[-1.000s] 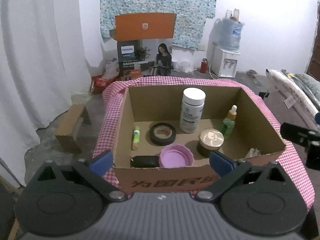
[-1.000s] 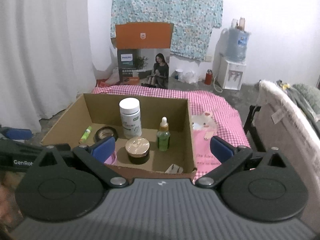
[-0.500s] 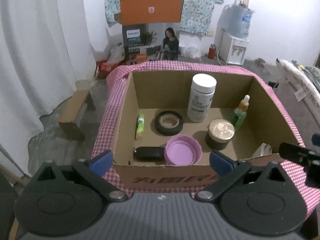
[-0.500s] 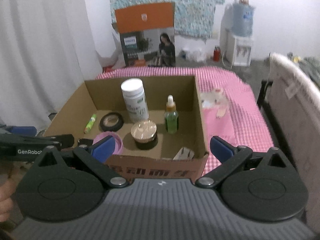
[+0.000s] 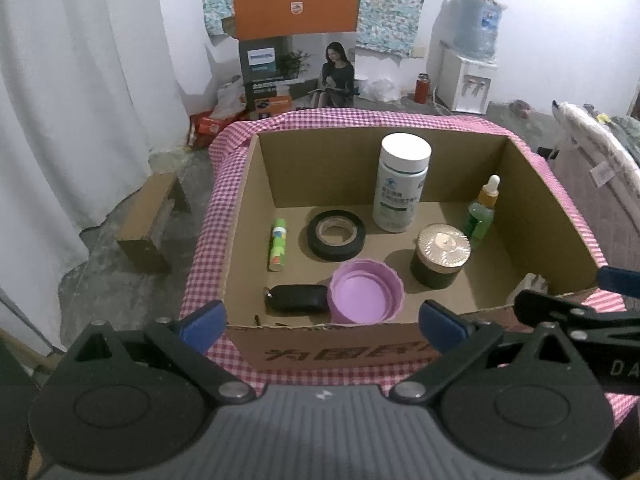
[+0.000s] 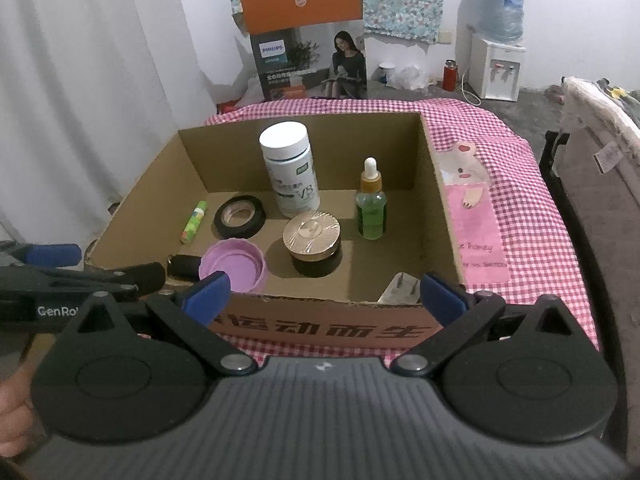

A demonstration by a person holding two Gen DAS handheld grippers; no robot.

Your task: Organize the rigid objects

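Checked-cloth surface (image 6: 500,152): all rigid items sit inside cardboard box (image 5: 532,204) ahead of both tools; nothing loose outside. Left tool (image 5: 322,318) and right tool (image 6: 324,292) both spread apart, empty.

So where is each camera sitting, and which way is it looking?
Left wrist view: sits on the left hand-held gripper, open, at the cardboard box's near left, looking forward and down into it; the right hand-held gripper's tips poke in at the right edge.
Right wrist view: sits on the right hand-held gripper, open, at the box's near right, looking in; the left hand-held gripper and a bit of a hand show at left.
Both share: the white bottle, black tape roll and purple lid.
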